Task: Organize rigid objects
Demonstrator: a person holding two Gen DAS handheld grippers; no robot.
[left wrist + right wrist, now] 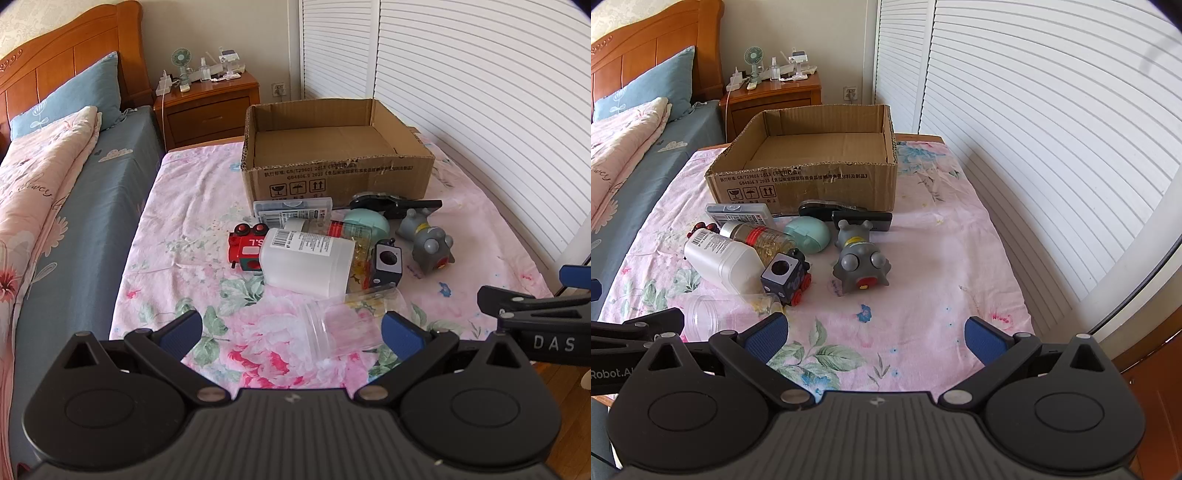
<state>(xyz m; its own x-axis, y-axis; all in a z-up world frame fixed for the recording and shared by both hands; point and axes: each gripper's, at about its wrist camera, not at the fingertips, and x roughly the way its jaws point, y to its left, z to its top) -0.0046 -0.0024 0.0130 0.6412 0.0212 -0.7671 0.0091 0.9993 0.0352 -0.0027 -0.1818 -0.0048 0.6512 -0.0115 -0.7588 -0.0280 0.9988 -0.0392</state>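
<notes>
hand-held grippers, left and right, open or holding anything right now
Left hand-held gripper: open, holding nothing; a clear jar lies just ahead of it.
Right hand-held gripper: open, holding nothing.

Before the brown cardboard box (809,173), on a pink floral sheet (923,258): a white bottle (720,258), a grey toy (858,262), a mint-green case (808,229), a red train (245,247), and a dark, perhaps navy, train (785,277).

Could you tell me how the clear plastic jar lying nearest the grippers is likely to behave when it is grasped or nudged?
The clear jar lies on its side, so a nudge would probably roll it across the floral sheet. It looks empty and thin-walled, so likely light and perhaps flexing under a squeeze. Its smooth surface may slip.
</notes>
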